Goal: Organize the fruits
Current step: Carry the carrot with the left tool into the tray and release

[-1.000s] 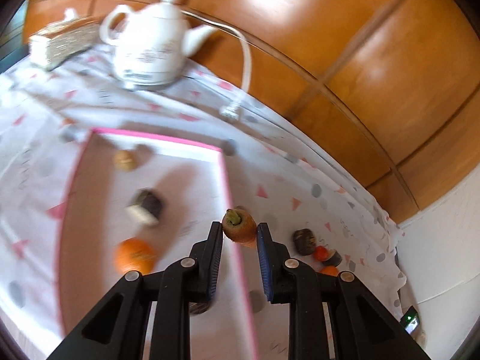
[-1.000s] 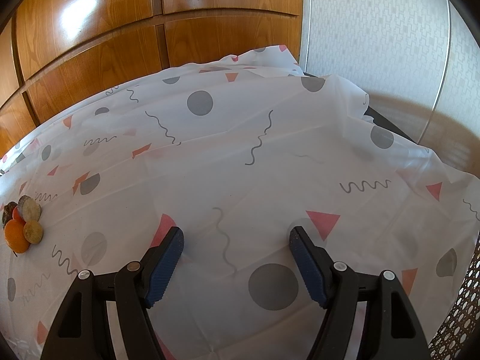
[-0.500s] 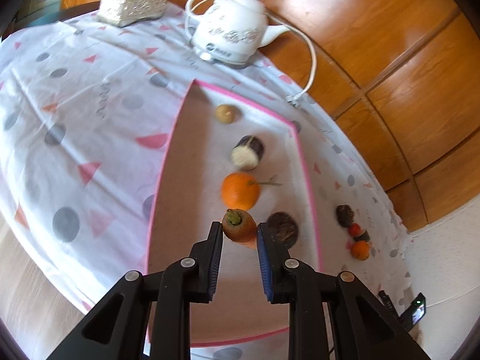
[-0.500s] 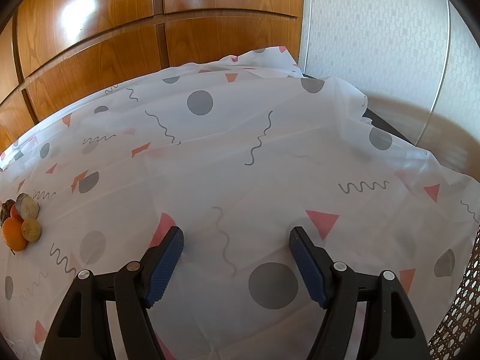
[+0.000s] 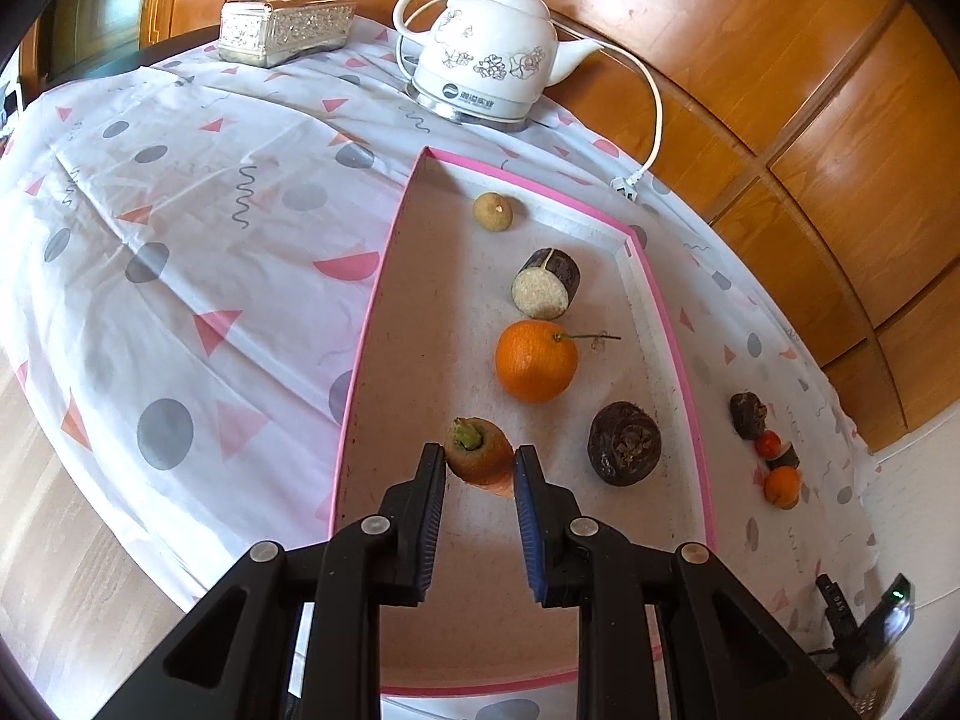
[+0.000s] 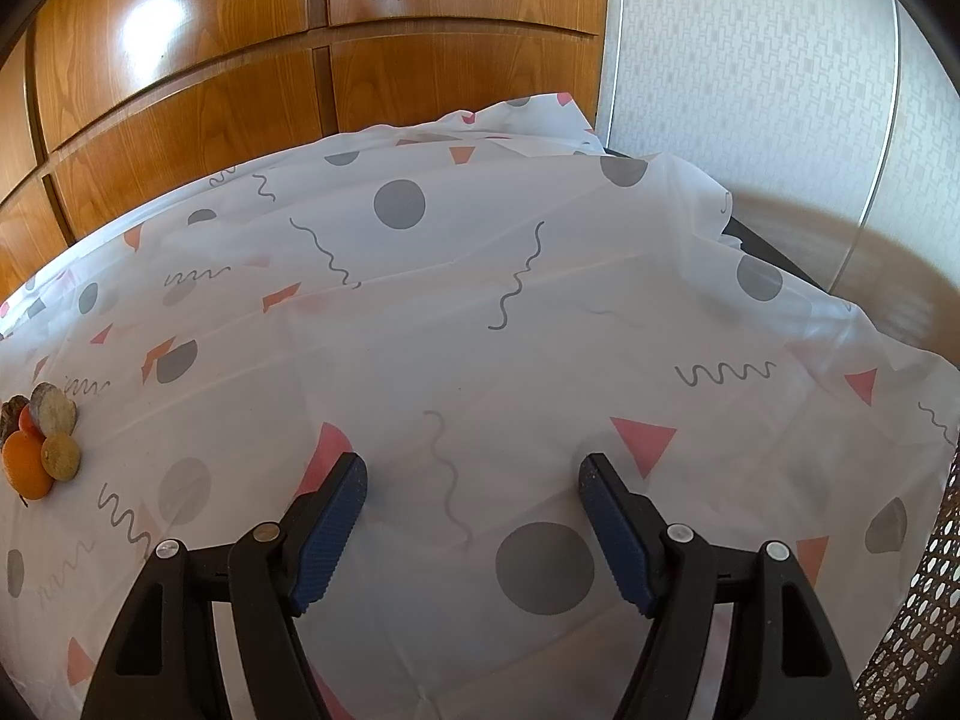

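— Fingers on the left gripper (image 5: pixel 480 461)?
— Clamped on a carrot (image 5: pixel 478 457), stem end pointing away, over the near part of the pink-edged tray (image 5: pixel 371 324).
— What lies in the tray?
— An orange (image 5: pixel 536 360), a dark round lump (image 5: pixel 624 442), a cut dark piece (image 5: pixel 546 284) and a small tan fruit (image 5: pixel 492 212). A white teapot (image 5: pixel 489 75) stands beyond it.
— And the right view?
— Right gripper (image 6: pixel 473 477) stands wide with nothing between its fingers, over the patterned cloth (image 6: pixel 480 324). A small heap of fruit (image 6: pixel 39 441) sits far left.
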A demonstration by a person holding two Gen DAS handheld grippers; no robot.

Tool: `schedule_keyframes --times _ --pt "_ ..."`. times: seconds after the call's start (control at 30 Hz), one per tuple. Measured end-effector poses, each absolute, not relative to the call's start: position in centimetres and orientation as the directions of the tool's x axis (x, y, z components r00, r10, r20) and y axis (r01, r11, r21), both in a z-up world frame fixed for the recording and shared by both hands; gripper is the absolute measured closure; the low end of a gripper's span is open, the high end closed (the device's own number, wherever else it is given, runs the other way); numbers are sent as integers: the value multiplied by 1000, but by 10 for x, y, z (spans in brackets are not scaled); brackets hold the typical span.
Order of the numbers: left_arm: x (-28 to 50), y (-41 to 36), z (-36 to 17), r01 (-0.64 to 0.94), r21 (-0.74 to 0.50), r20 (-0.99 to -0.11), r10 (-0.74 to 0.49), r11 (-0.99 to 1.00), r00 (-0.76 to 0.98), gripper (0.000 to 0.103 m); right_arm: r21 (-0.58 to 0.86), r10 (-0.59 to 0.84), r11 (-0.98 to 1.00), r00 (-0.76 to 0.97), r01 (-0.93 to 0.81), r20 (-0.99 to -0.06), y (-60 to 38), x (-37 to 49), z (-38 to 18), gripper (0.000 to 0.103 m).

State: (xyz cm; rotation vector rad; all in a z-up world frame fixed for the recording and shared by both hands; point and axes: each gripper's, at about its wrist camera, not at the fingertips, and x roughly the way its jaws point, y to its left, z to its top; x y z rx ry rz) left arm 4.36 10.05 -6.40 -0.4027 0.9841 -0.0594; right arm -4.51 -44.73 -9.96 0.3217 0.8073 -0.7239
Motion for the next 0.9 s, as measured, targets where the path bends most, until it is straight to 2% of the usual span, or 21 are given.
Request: schedule_keyframes --times 0.67,0.9 --pt "37 99 -67 -169 -302 -811 -160 938 562 77 -5 -463 718 473 696 -750 -447 -45 -100 29" --pt "29 104 -56 -193 -293 -786 -121 936 606 65 -5 -463 718 473 696 -750 -447 -46 -100 29"
